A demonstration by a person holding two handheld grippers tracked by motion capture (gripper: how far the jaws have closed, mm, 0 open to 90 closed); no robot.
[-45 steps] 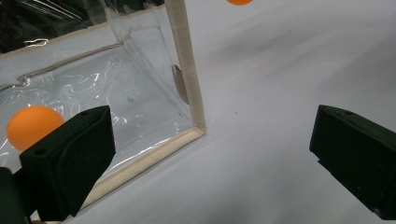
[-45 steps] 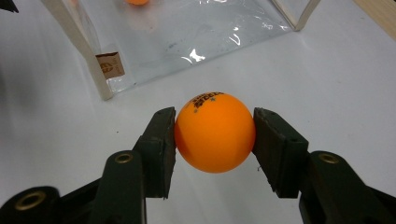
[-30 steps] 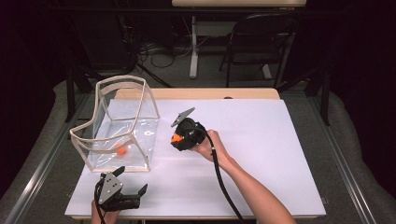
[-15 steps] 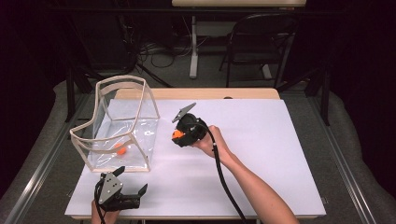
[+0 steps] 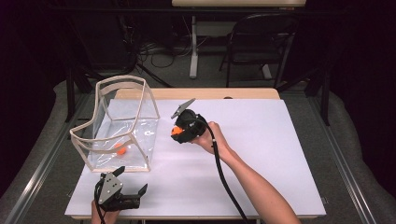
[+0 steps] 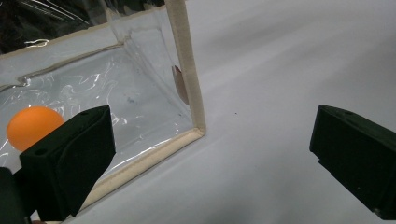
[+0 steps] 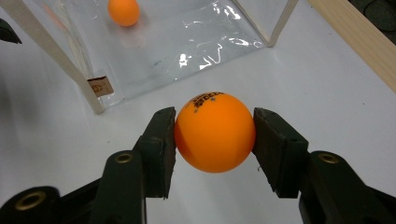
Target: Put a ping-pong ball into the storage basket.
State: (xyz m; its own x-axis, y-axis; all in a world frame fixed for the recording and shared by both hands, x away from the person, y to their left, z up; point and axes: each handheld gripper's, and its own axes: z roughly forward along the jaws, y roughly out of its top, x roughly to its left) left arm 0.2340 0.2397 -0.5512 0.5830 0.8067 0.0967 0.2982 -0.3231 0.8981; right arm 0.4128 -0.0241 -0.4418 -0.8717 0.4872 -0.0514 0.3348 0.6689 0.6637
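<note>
My right gripper point(image 5: 176, 132) point(image 7: 215, 135) is shut on an orange ball point(image 7: 215, 132) point(image 5: 176, 131), held above the white table just right of a clear plastic bag point(image 5: 119, 123) with beige trim. A second orange ball point(image 5: 121, 149) point(image 7: 123, 11) point(image 6: 31, 126) lies on the bag's floor. My left gripper point(image 5: 135, 196) point(image 6: 210, 158) rests at the table's front left, open and holding nothing, its jaws wide apart and aimed past the bag's near corner point(image 6: 196, 128).
The white table point(image 5: 261, 140) has a wooden strip point(image 5: 201, 93) point(image 7: 359, 42) along its far edge. A chair point(image 5: 261, 42) and table legs stand on the floor behind. A black cable point(image 5: 224, 177) trails from my right gripper along the forearm.
My right gripper with the ball has shifted slightly toward the bag. The left gripper has stayed in place.
</note>
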